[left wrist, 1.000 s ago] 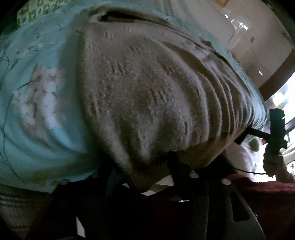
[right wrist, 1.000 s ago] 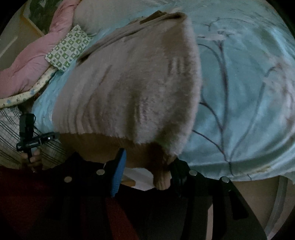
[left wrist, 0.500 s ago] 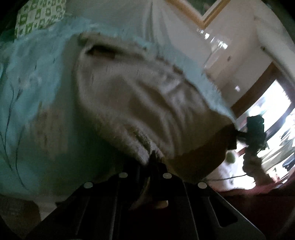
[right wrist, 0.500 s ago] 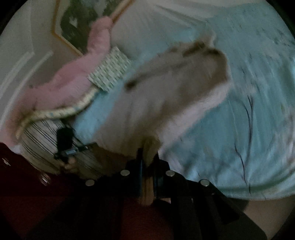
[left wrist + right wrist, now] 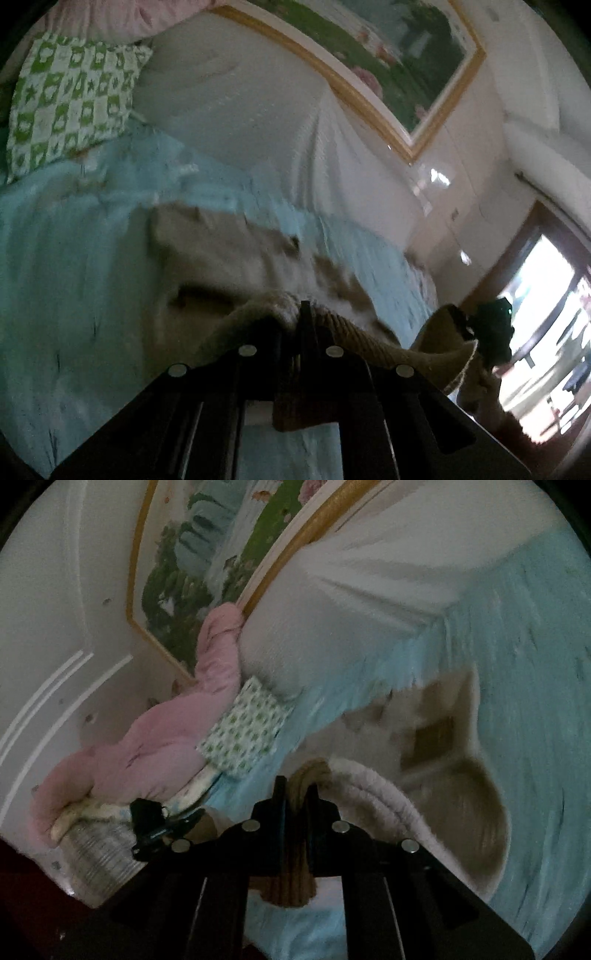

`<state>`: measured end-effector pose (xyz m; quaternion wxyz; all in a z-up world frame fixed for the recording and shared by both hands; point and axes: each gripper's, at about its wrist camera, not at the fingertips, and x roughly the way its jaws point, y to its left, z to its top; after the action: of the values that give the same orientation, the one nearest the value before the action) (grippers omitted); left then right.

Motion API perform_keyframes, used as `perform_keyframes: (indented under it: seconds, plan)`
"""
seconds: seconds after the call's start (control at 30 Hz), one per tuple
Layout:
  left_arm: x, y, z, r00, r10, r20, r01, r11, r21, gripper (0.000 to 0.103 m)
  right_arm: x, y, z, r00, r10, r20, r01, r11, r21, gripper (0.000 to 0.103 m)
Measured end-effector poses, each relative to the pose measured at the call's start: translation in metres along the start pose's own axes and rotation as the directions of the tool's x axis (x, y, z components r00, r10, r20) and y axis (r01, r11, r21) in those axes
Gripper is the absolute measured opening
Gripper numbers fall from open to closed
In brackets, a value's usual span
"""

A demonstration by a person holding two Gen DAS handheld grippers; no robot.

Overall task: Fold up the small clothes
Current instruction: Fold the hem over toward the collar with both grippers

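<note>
Left wrist view: the left tongs (image 5: 301,325) are seen closed narrow on a ribbed edge of the beige knit garment (image 5: 236,258). The rest of the garment is spread on the light blue bedspread (image 5: 66,295) ahead, blurred. In the right wrist view, the right tongs (image 5: 295,794) are likewise pinched on a gathered bit of the same garment (image 5: 443,738), whose hem curls up from the bed to the grip. Both near corners appear to be held so that the lower edge can be carried over the upper part; this is judged to be the fold in hand, not yet laid down.

Surroundings: a green-and-white checked pillow (image 5: 70,99) is noted at the head of the bed, with a pink quilt (image 5: 155,746) bunched beside it and a framed landscape painting (image 5: 388,55) on the wall above. A white cover (image 5: 258,110) is draped over the headboard. Nothing is seen lying on the garment or across the fold path; the pillow is well apart from it.
</note>
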<state>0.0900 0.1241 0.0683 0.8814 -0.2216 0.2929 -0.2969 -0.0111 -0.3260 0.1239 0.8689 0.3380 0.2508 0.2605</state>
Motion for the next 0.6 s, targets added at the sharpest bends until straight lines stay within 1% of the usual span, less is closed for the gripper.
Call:
perform_keyframes:
  seconds: [0.1, 0.13, 0.23, 0.3, 0.4, 0.53, 0.6]
  plan:
    - [0.029, 0.013, 0.032, 1.0, 0.017, 0.007, -0.017, 1.0, -0.014, 0.005, 0.023, -0.012, 0.032, 0.997, -0.074, 0.028, 0.074, 0.997, 0.007, 0.009]
    - [0.036, 0.015, 0.036, 1.0, 0.026, 0.005, -0.026, 1.0, -0.011, 0.005, 0.031, -0.018, 0.042, 0.994, -0.104, 0.041, 0.103, 0.995, 0.016, 0.009]
    - [0.073, 0.026, 0.056, 0.998, 0.059, -0.011, -0.059, 0.998, 0.002, 0.004, 0.055, -0.046, 0.068, 0.986, -0.154, 0.059, 0.149, 0.986, 0.075, 0.009]
    - [0.094, 0.035, 0.069, 0.997, 0.075, -0.022, -0.074, 0.997, 0.008, 0.004, 0.073, -0.062, 0.083, 0.979, -0.197, 0.05, 0.192, 0.977, 0.094, 0.009]
    - [0.121, 0.05, 0.081, 0.995, 0.091, -0.039, -0.092, 0.996, -0.002, 0.004, 0.1, -0.082, 0.097, 0.973, -0.229, 0.029, 0.224, 0.968, 0.115, 0.009]
    - [0.157, 0.08, 0.087, 0.989, 0.123, -0.081, -0.127, 0.991, -0.047, 0.004, 0.13, -0.113, 0.105, 0.951, -0.31, -0.014, 0.309, 0.941, 0.138, 0.009]
    - [0.175, 0.1, 0.085, 0.983, 0.142, -0.115, -0.152, 0.985, -0.082, 0.004, 0.145, -0.129, 0.103, 0.926, -0.374, -0.054, 0.378, 0.916, 0.132, 0.009]
